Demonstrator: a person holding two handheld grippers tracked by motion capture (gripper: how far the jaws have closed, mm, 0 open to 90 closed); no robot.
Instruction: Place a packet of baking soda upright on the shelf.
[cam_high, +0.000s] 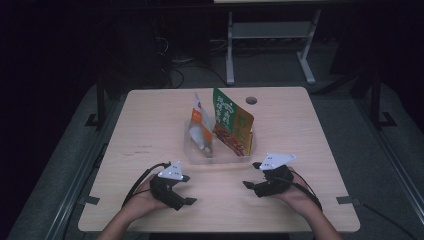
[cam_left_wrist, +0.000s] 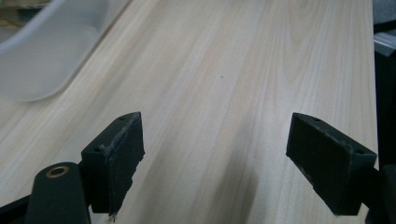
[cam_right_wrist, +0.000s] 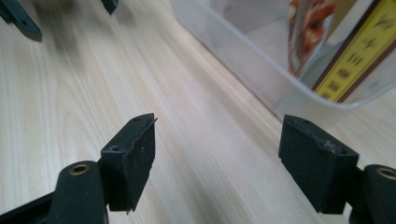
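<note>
While both tongs, the left tongs (cam_high: 186, 190) and the right tongs (cam_high: 251, 175), are held released and empty low over the counter (cam_high: 150, 130), the two packets stand upright in the clear bin (cam_high: 220, 156) just beyond them, the orange packet (cam_high: 201, 131) at the left and the green packet (cam_high: 231, 122) at the right. A clean pick is best made if a packet is approached from above, its free top edge is centred between the open jaws, and the bin wall is kept clear. The clench is best delayed until the edge is seated deep between the pads, since a thin packet can slip or buckle.

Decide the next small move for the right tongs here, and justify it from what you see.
Probably ease the right tongs forward toward the green packet standing in the clear bin. Its jaws are wide open and empty over bare table, and the bin lies just ahead of them.
</note>
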